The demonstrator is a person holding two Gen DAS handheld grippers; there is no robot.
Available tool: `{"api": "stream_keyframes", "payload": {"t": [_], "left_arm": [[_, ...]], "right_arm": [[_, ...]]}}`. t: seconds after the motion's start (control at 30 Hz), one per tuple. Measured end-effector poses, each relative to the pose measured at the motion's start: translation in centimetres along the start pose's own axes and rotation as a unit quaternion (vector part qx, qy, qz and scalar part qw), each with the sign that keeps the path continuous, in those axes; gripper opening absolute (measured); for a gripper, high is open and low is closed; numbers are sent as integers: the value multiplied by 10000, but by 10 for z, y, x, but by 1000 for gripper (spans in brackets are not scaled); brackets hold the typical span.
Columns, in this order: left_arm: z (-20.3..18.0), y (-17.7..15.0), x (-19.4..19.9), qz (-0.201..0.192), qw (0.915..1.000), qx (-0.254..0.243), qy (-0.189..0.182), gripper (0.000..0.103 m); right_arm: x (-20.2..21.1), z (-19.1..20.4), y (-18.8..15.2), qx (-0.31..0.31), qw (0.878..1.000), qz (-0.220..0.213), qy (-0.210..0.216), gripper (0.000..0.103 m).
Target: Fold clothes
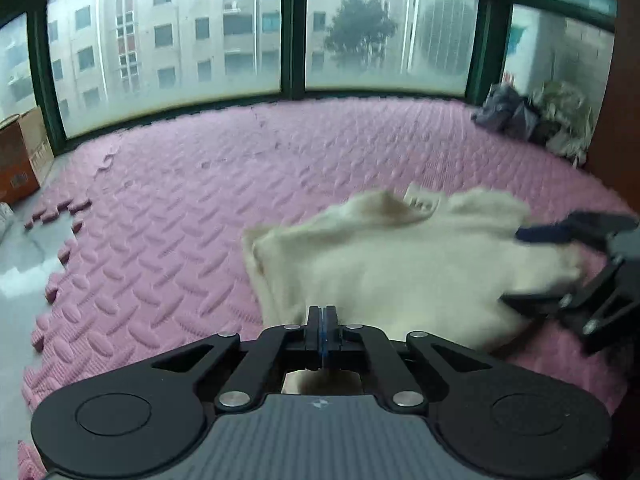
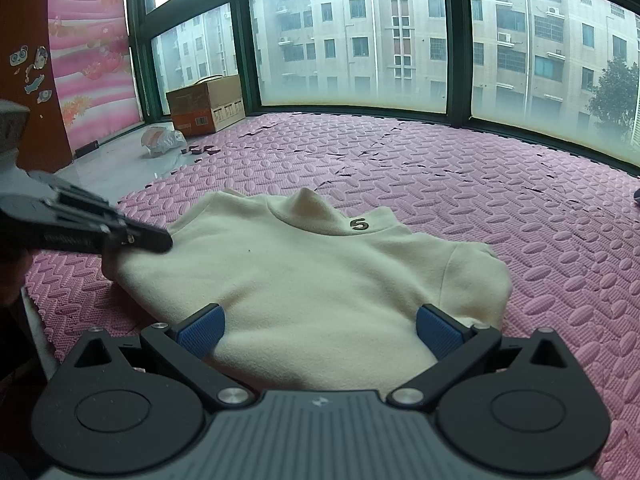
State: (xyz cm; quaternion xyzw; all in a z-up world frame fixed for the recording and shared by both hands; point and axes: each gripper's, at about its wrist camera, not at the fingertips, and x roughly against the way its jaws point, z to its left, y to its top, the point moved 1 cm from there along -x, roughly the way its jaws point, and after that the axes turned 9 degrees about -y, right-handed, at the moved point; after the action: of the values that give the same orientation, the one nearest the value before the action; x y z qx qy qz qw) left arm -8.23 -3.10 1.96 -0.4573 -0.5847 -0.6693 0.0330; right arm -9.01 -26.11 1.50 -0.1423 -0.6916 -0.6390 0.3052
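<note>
A cream high-neck top [image 1: 380,260] [image 2: 320,272] with a "5" at its collar [image 2: 359,224] lies spread on the pink foam mat [image 1: 180,200] [image 2: 520,220]. My left gripper [image 1: 324,312] [image 2: 164,242] is shut at one shoulder edge of the top, with cloth seemingly pinched between its pads. At the lower part of the top, my right gripper [image 2: 320,332] [image 1: 532,268] stands open, its blue pads [image 2: 200,332] wide apart with the fabric lying between and under them.
A cardboard box [image 1: 16,160] [image 2: 208,104] and a plastic bag [image 2: 162,140] sit on bare floor [image 2: 112,164] beside the mat. A pile of other clothes [image 1: 540,116] lies at the mat's far corner. Windows run along the far side.
</note>
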Motion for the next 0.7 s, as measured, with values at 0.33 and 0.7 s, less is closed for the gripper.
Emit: {"api": "stream_keyframes", "payload": {"t": [0.33,0.7], "left_arm": [[-2,24,12,-203,9995,134,-183,4],[21,30,-19,87,9983,566,48,11]], "right_arm": [[-2,3,1,95,9999,50,-25,103],[7,4,18,192,9997,-106,-136,103]]}}
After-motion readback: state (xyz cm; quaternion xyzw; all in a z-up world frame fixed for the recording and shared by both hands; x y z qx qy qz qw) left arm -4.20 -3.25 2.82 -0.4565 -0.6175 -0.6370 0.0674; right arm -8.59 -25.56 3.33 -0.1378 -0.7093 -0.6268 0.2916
